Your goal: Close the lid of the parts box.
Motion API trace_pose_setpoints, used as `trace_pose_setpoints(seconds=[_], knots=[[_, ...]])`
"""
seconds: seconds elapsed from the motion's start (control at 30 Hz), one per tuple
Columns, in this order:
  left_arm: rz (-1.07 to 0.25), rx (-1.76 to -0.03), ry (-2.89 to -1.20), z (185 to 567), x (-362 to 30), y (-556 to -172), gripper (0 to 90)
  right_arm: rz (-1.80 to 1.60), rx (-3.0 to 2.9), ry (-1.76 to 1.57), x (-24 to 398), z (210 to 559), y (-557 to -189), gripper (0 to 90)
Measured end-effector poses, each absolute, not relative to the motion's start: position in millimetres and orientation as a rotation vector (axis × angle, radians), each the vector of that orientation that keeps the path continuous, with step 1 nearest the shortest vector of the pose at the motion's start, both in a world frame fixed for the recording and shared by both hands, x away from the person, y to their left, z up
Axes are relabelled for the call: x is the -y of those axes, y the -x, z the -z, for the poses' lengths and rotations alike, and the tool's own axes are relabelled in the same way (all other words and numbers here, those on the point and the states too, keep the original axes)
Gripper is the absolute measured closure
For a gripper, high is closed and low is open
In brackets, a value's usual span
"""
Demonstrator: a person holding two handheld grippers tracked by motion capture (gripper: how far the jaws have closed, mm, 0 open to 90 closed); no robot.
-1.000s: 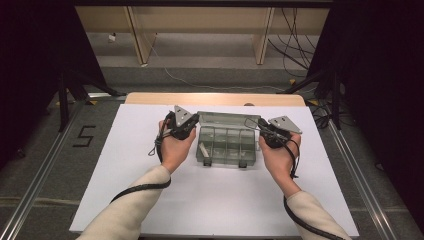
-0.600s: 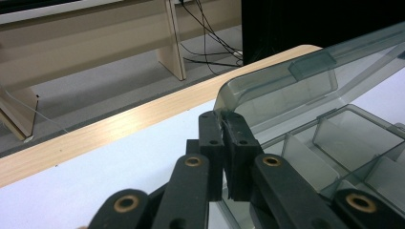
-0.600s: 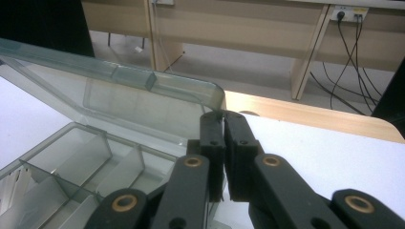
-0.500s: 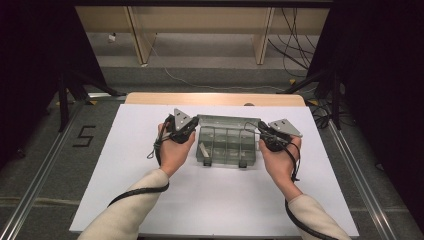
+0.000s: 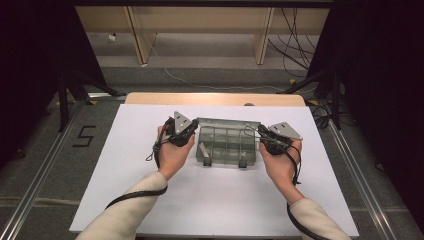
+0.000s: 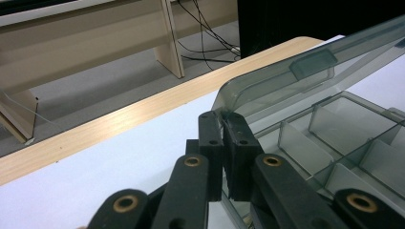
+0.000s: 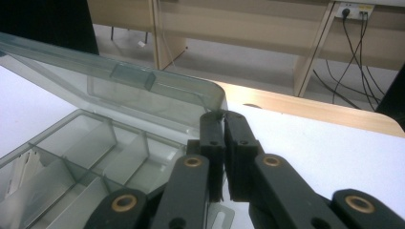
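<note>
A clear grey compartment box (image 5: pixel 227 149) lies in the middle of the white table top. Its lid (image 5: pixel 227 123) stands raised at the far side. My left gripper (image 5: pixel 194 126) is shut on the lid's left corner, and the left gripper view has the pads (image 6: pixel 223 119) pinching the lid's (image 6: pixel 286 76) rim. My right gripper (image 5: pixel 256 131) is shut on the lid's right corner; the right gripper view has its jaws (image 7: pixel 223 117) clamped on the edge of the lid (image 7: pixel 143 90). The dividers form several compartments (image 7: pixel 95 152).
A small pale piece (image 5: pixel 204 149) lies in a left compartment of the box. The white sheet (image 5: pixel 125 165) covers the table, with a wooden strip (image 5: pixel 215 98) along its far edge. Cables trail from both grippers over the near side.
The lid's top edge sits slightly nearer to me than a second ago. Both hands have hardly moved and keep their grip.
</note>
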State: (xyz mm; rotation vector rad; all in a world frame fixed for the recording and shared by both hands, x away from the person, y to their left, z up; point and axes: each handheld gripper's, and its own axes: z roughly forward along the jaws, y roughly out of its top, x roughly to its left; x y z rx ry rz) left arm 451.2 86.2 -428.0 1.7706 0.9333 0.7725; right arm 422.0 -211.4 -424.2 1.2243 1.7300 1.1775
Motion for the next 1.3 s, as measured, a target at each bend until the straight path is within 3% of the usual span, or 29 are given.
trace_pose_setpoints(seconds=[1.3], knots=[[-0.682,-0.928,-1.840,443,-94,-433,83.8,-1.117,-1.859,-1.222,217,432,-403,84.3]])
